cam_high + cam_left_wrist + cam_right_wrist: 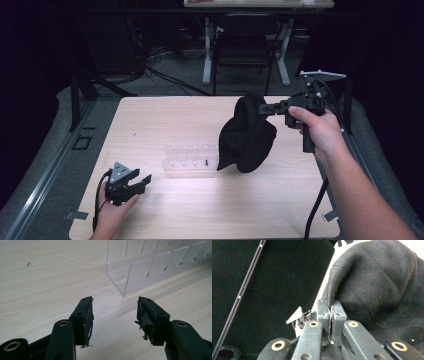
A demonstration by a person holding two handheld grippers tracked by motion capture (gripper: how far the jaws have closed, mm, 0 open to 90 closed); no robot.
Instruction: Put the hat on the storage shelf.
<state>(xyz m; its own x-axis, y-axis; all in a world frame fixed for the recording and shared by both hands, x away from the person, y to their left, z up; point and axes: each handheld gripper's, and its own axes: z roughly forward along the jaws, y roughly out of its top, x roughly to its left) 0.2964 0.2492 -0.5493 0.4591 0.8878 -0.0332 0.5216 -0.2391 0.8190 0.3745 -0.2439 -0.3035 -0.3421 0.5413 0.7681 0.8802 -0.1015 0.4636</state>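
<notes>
Right gripper [264, 106] pinches edge of black cloth [247, 137], hanging above table [165, 120] over clear rack [187, 160]. Left gripper [141, 181] spread, empty, resting low. Risk: thin edge grip, cloth may slip, drop onto rack.

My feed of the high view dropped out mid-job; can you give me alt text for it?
The right tongs, shut on the edge of a black cloth, hold it hanging above a light wooden table and a clear acrylic rack. The left tongs rest open on the table near its front left corner, held in the person's hand.
</notes>
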